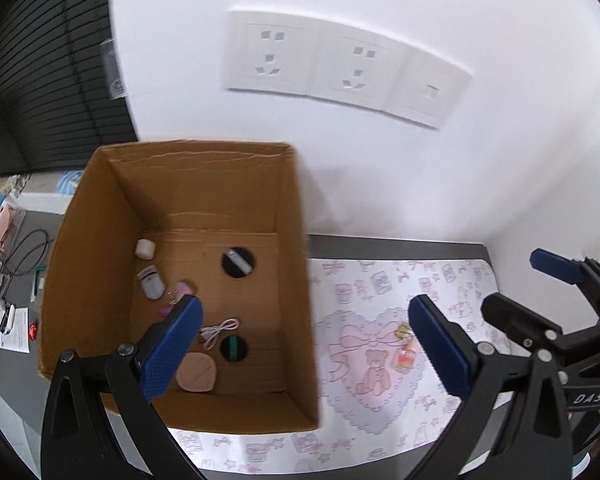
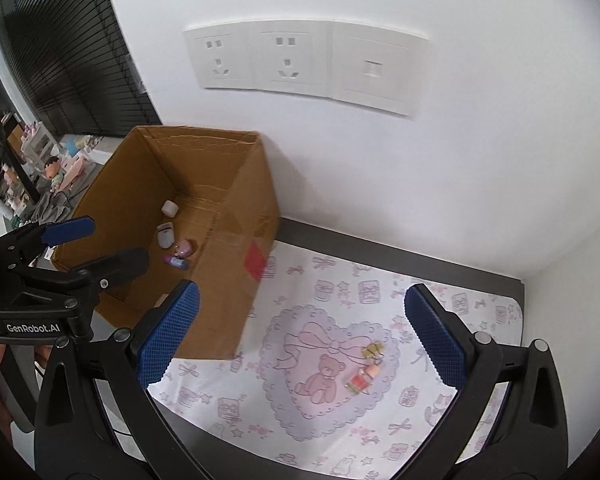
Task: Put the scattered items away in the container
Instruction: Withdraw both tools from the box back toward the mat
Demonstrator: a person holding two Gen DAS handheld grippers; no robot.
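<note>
Two hand-held grippers hover over a desk w/ a pink bear-print mat (image 2: 340, 280). Left gripper (image 1: 304, 340), bottom of the left-wrist frame, has its blue pads spread wide, nothing between them; one pad sits over the cardboard box (image 1: 100, 240), the other over the mat. Right gripper (image 2: 300, 332), bottom of the right-wrist frame, is likewise spread & empty, above the mat's heart.

Box stands open at center-left, against the white wall below the sockets (image 1: 340, 64). Inside: white cap (image 1: 145, 249), white-lilac gadget (image 1: 153, 282), small pink & purple bits (image 1: 180, 292), white cable (image 1: 219, 331), tan heart-shaped pad (image 1: 198, 372), two dark round items (image 1: 239, 262).

Outside the box: a small orange-red charm w/ gold clip (image 2: 365, 372) lies on the heart, right of the printed bear, center-right.
</note>
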